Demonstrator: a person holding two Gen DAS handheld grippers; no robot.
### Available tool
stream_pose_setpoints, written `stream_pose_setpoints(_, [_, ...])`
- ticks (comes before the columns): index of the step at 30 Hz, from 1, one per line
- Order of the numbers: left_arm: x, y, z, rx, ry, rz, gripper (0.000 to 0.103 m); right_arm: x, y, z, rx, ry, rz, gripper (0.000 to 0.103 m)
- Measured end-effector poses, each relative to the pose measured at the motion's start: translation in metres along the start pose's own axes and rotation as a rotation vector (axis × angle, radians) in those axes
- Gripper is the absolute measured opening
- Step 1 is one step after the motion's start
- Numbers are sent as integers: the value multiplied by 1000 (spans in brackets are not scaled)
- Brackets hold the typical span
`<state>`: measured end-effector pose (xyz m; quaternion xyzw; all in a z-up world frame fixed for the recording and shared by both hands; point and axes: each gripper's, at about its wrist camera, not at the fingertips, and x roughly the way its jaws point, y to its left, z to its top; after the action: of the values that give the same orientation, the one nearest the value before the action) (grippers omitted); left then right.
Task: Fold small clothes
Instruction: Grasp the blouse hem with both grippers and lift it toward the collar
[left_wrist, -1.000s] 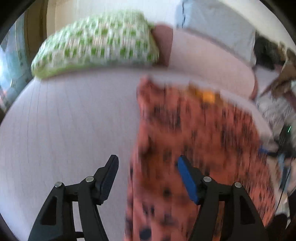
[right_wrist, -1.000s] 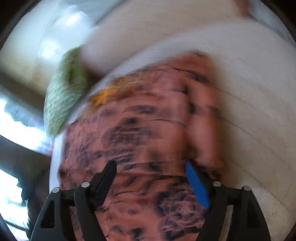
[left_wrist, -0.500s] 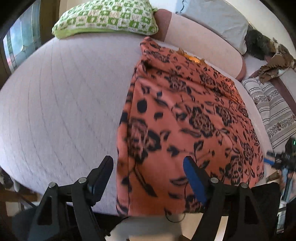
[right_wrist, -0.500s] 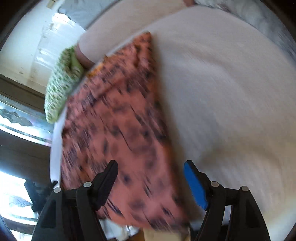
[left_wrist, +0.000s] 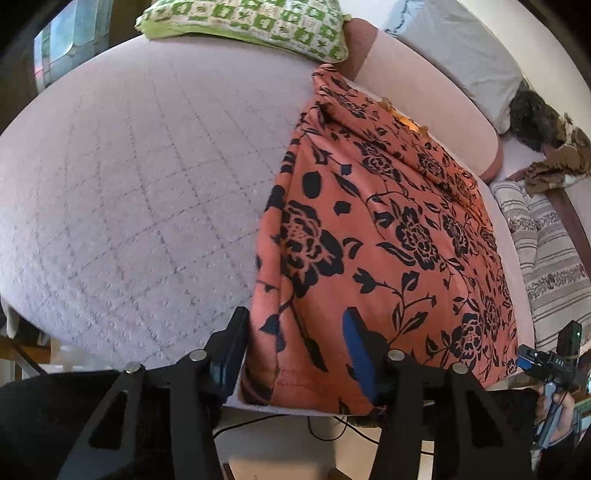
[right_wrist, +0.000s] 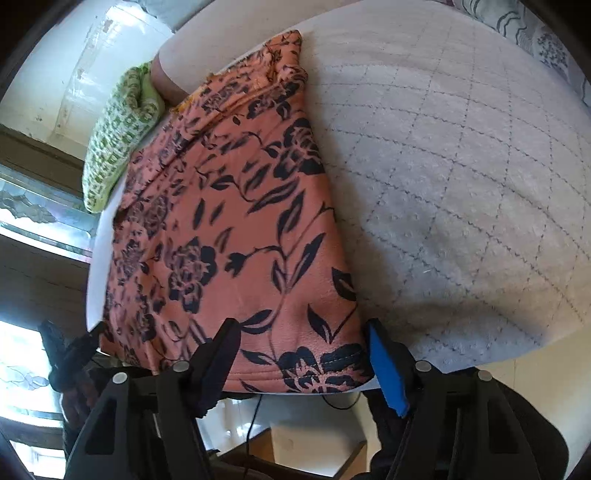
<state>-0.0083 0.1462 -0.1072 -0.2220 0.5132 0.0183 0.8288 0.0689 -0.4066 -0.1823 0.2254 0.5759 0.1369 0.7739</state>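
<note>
A: Biggest thing first. Quilted bed (left_wrist: 129, 192), pale lilac, diamond stitching, fills both views.

B: And the task item?

A: Orange garment (left_wrist: 388, 240) with black roses, laid flat along the bed's near edge, running back toward 12 o'clock to the pink bolster (left_wrist: 424, 92). Near hem hangs at the mattress edge.

B: Other stuff?

A: Green-checked pillow (left_wrist: 251, 26) at 12 in the left wrist view, grey pillow (left_wrist: 461, 48) at 1, striped bedding (left_wrist: 546, 258) at 3.

B: Left hand-held gripper (left_wrist: 291, 343)?

A: At 6 o'clock, over the garment's near left corner. Its jaws have just been closing; the corner sits between them, the left finger is right at the fabric's folded edge. Pads don't look clamped, so not gripping.

B: Right hand-held gripper (right_wrist: 299, 354)?

A: At 6 in its own view, jaws spread wide, straddling the garment's near right corner at the hem. Blue pad (right_wrist: 384, 365) just beside the fabric edge, no pinch visible.
</note>
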Motion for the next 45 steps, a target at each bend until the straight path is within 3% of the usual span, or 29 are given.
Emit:
stream_pose_setpoints(6, [6,-7,-4,59,29,26,57,7,-3,2,21,16,-8,73])
stream_pose_setpoints(7, [6,-8,-4,73,34,40,33,8,-2,2,14,20,-13,72])
stream_pose_setpoints(8, [6,-8,-4,89,44,60,8,8,-1,2,5,22,-20,65])
stream_pose_setpoints(9, [4,-6,-4,75,48,40,7,7,-1,1,2,21,-33,56])
stream_pose_setpoints(10, [1,-3,-2,54,48,25,7,6,-3,0,5,22,-55,21])
stream_pose_setpoints(11, [-2,-2,-1,48,43,15,7,4,-7,0,27,22,-37,6])
stream_pose_setpoints(12, [-10,-3,1,50,25,-2,7,-1,-14,0,73,16,17,6])
stream_pose_setpoints(14, [-28,-7,7,67,-13,-30,7,-13,-12,-1,71,-17,39,6])
stream_pose_setpoints(17, [-23,-2,9,55,12,-49,9,-16,-12,1,87,-17,70,10])
stream_pose_setpoints(18, [-13,1,8,58,42,-25,11,-10,-15,2,94,4,59,11])
stream_pose_setpoints(19, [-5,2,6,60,62,19,24,-2,-18,2,109,26,58,14])
stream_pose_setpoints(20, [3,3,5,61,82,48,37,3,-20,3,124,36,57,26])
stream_pose_setpoints(21, [5,2,2,66,70,37,41,6,-20,3,132,41,67,34])
stream_pose_setpoints(22, [4,-1,1,74,60,24,52,7,-18,3,132,38,95,50])
stream_pose_setpoints(23, [3,-5,1,85,59,21,54,8,-16,3,130,36,121,56])
stream_pose_setpoints(24, [4,-10,0,105,57,41,53,9,-15,3,123,38,114,56])
stream_pose_setpoints(25, [5,-14,0,129,64,60,23,11,-11,4,106,46,95,52])
stream_pose_setpoints(26, [6,-15,1,136,72,64,4,10,-10,5,106,45,87,20])
stream_pose_setpoints(27, [6,-12,1,125,71,45,6,8,-11,5,120,39,98,5])
stream_pose_setpoints(32, [-6,2,13,28,45,-75,6,-6,-14,3,166,-18,215,6])
stream_pose_setpoints(35, [8,11,12,-10,97,-36,6,-4,-18,2,204,-23,250,6])
stream_pose_setpoints(39, [-9,4,16,1,31,-85,6,-28,-7,9,183,-94,315,6])
stream_pose_setpoints(41, [-2,3,18,16,30,-63,6,-32,-2,13,150,-106,297,6])
stream_pose_setpoints(43, [24,11,15,-23,118,-17,6,-11,-13,12,193,-47,257,6])
stream_pose_setpoints(45, [25,7,16,-14,113,-8,6,5,-21,7,226,-4,233,6])
